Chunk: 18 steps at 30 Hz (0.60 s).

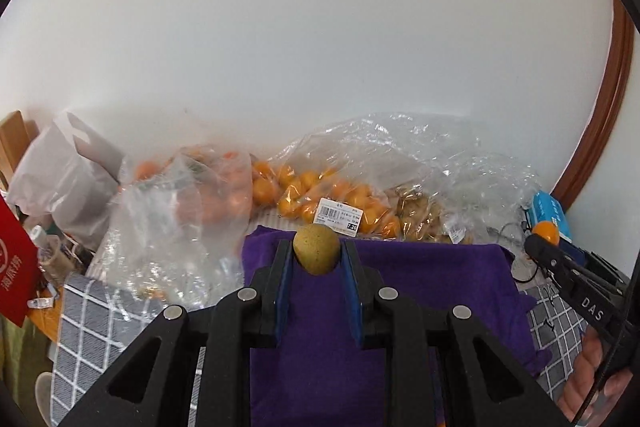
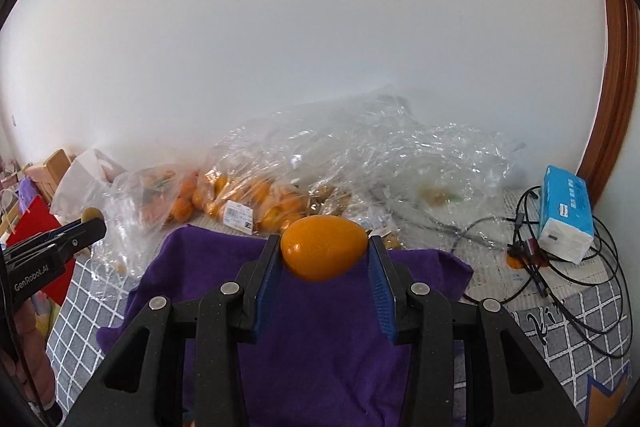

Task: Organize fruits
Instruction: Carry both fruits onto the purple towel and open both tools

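Note:
My left gripper (image 1: 316, 253) is shut on a small round brownish-green fruit (image 1: 316, 247) and holds it above the purple cloth (image 1: 400, 287). My right gripper (image 2: 324, 255) is shut on an oval orange kumquat (image 2: 324, 247) above the same purple cloth (image 2: 320, 347). The right gripper with its orange fruit (image 1: 547, 233) shows at the right edge of the left wrist view. The left gripper's fingers (image 2: 86, 231) with the brown fruit (image 2: 92, 214) show at the left of the right wrist view. Clear bags of orange fruit (image 1: 320, 195) and of brown fruit (image 1: 420, 215) lie behind the cloth.
Crumpled clear plastic (image 2: 400, 163) lies against the white wall. A blue tissue pack (image 2: 564, 215) and black cables (image 2: 560, 267) sit at the right. A white bag (image 1: 60, 183) and a red packet (image 1: 16, 267) are at the left. A grey checked tablecloth (image 1: 92, 327) covers the table.

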{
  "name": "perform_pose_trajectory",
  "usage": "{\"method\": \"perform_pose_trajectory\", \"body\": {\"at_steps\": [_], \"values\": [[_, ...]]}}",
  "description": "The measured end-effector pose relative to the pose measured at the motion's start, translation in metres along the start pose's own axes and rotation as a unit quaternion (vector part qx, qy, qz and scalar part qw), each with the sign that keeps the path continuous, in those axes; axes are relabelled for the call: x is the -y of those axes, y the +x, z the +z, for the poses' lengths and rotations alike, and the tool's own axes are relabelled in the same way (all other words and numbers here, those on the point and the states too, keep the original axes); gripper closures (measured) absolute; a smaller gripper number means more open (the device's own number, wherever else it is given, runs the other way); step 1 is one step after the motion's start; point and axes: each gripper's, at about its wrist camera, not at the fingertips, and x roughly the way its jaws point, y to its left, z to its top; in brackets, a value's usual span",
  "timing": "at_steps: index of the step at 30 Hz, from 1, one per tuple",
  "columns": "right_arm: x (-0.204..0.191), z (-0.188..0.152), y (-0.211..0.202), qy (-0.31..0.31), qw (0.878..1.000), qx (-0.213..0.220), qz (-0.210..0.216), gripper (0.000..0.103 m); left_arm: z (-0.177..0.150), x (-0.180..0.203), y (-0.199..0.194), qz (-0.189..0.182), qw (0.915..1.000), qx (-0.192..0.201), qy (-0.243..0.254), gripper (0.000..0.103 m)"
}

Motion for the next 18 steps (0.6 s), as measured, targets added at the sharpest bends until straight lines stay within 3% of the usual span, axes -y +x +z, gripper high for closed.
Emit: {"method": "perform_pose_trajectory", "body": {"at_steps": [3, 9, 18], "values": [[0.017, -0.004, 0.019, 0.007, 1.0, -0.018, -0.011, 0.061, -0.005, -0.001, 0.021, 0.019, 0.9998, 0.001, 0.009, 0.08], [0.04, -0.01, 0.046, 0.024, 0.998, -0.052, -0.018, 0.061, -0.016, -0.003, 0.055, 0.025, 0.9984, -0.048, 0.018, 0.08], [0.039, -0.026, 0.078, 0.01, 0.995, -0.1, -0.013, 0.061, -0.029, -0.001, 0.079, 0.041, 0.9957, -0.08, 0.025, 0.08]]}}
